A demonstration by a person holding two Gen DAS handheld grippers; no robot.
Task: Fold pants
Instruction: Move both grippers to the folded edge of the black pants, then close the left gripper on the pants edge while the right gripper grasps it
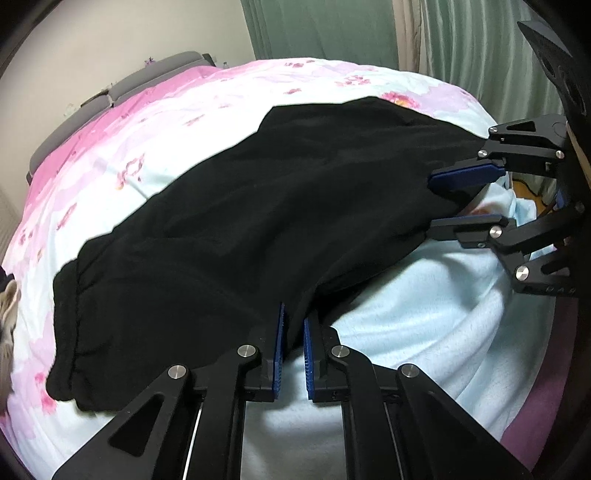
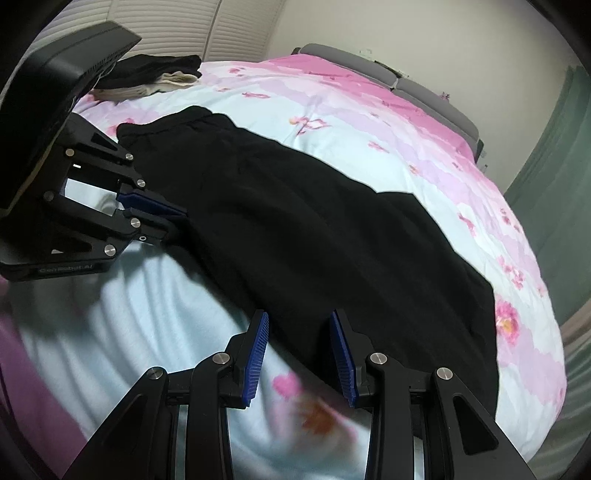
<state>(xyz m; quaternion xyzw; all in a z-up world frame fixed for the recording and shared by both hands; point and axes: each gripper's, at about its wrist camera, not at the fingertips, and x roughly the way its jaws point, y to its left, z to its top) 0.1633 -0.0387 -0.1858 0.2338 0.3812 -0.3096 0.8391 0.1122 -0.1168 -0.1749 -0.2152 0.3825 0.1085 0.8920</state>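
Note:
Black pants (image 1: 258, 206) lie stretched across a floral bedspread, waistband at the left in the left wrist view. My left gripper (image 1: 293, 347) is shut on the near edge of the pants; it shows from the side in the right wrist view (image 2: 173, 221), pinching the cloth. My right gripper (image 2: 299, 354) is open, its blue pads on either side of the near edge of the pants (image 2: 314, 229), not closed on it. It also appears at the right of the left wrist view (image 1: 439, 201), jaws apart at the pants' edge.
The bedspread (image 2: 369, 122) is pink and pale blue, rumpled near me. A pile of dark and cream clothes (image 2: 155, 75) lies at the far corner. A grey headboard (image 2: 424, 85), green curtains (image 1: 332, 29) and a louvred door (image 2: 240, 26) surround the bed.

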